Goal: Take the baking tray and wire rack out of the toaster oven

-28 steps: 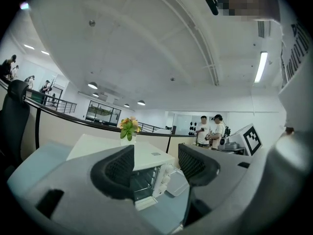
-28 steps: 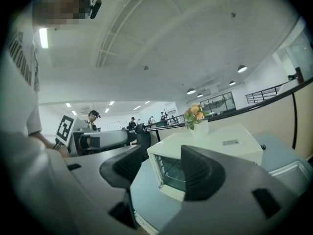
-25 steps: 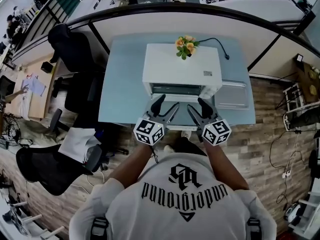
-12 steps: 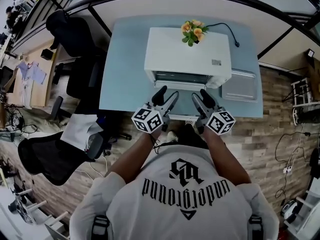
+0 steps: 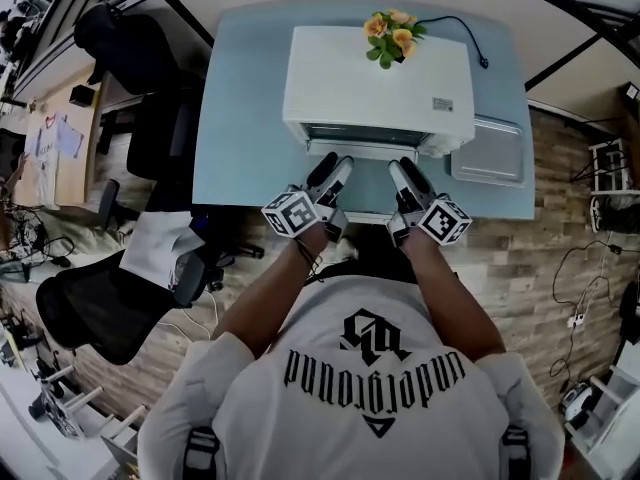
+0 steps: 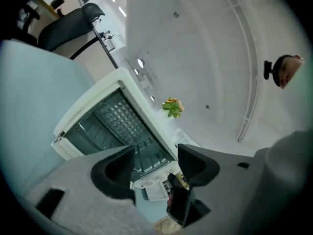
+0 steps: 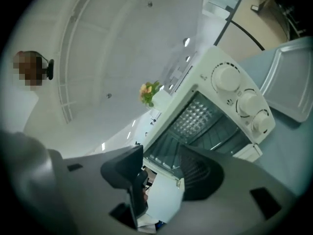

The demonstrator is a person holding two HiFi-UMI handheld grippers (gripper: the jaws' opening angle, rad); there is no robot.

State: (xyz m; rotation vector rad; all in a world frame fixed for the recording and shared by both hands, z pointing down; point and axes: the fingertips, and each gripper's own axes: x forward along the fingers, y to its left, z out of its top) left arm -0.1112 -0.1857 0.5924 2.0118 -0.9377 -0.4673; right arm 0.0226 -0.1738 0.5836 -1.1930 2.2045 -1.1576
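White toaster oven (image 5: 375, 78) stands open on the blue desk (image 5: 245, 118), with both tongs empty at its mouth.
Left tongs (image 5: 335, 171) stand wide apart; right tongs (image 5: 407, 173) have just been closing a little, nothing between them. Wire rack (image 7: 222, 138) sits inside; a grey baking tray (image 5: 487, 151) lies just right of the oven, seemingly already out. Go in level over the dropped door (image 5: 365, 149), nip the rack's front bar near both ends, and draw back evenly so it doesn't bind.

Toaster oven (image 5: 380, 83) smooth white; tray (image 5: 486, 150) matt metal.
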